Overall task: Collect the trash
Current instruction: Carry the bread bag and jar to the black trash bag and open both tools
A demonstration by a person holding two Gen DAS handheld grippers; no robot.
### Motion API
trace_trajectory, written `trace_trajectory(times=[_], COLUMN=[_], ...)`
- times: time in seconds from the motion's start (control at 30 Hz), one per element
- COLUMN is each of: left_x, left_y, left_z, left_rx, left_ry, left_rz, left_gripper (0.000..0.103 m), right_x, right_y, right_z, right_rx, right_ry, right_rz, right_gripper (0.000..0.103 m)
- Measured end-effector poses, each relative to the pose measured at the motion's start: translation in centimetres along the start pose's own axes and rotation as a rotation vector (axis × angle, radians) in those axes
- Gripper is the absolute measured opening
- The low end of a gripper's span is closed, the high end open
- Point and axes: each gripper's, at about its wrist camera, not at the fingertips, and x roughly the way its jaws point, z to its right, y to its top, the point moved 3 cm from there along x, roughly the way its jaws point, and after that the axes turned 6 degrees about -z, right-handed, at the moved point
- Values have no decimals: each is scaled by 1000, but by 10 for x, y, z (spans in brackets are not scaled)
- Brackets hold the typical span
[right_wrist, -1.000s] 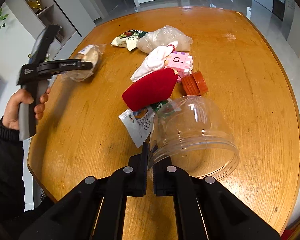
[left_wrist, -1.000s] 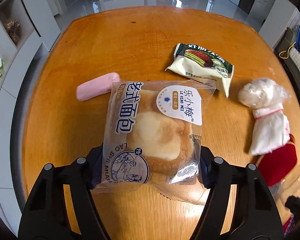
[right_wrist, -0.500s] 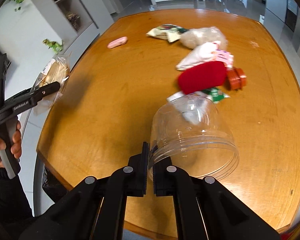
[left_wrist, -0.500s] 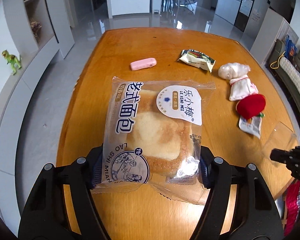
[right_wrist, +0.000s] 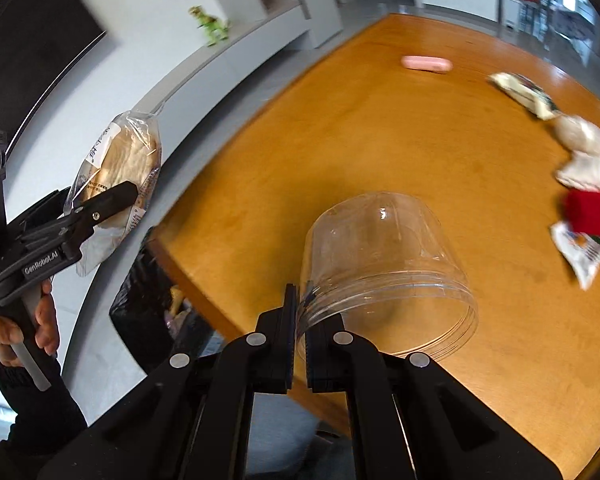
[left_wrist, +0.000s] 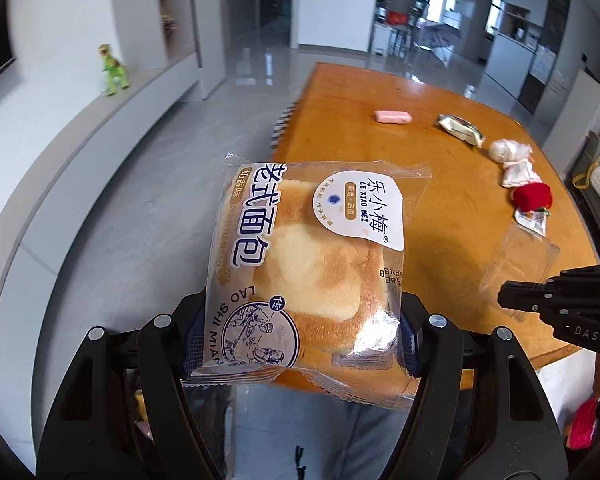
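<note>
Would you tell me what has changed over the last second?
Both grippers pulled back off the table: the left gripper carried the bread packet out over the floor, and the right gripper drew the clear jar to the table's edge. Both grips and the remaining table items stayed unchanged.

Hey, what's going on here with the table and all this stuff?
A person is clearing trash with two handheld grippers. The left gripper clamps a packaged bread held out past the table edge, above a black bin bag. The right gripper pinches the rim of a clear plastic jar. Wrappers remain on the table.
</note>
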Motion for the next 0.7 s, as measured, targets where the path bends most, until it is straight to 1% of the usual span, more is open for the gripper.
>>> trace_trajectory(times=[0.17, 0.27, 0.33, 0.37, 0.4, 0.43, 0.47, 0.57, 0.7], left_x=[-26, -38, -44, -47, -51, -53, -55, -60, -67], left_y=[-46, -79, -97, -107, -120, -128, -140, -166, -199], left_z=[-60, -102, -126, -138, -153, -162, -174, -200, -235], left_rx=[-123, -220, -277, -308, -349, -375, -412, -479, -575], left_ry=[63, 133, 161, 172, 185, 194, 207, 244, 293], left_rz=[19, 20, 20, 20, 18, 16, 11, -5, -27], left_gripper=[70, 70, 70, 70, 70, 70, 70, 70, 70], right_x=[28, 44, 54, 62, 76, 86, 95, 123, 160], right_y=[4, 1, -3, -6, -11, -14, -16, -23, -23], right_z=[-84, -137, -170, -190, -218, -234, -246, -278, -324], right_rx=[-159, -269, -340, -383, -441, -472, -490, -526, -579], right_ry=[68, 112, 132, 142, 154, 159, 166, 196, 199], right_rz=[-43, -73, -93, -111, -146, -172, -195, -280, -362], right_gripper=[5, 5, 5, 5, 5, 5, 5, 5, 5])
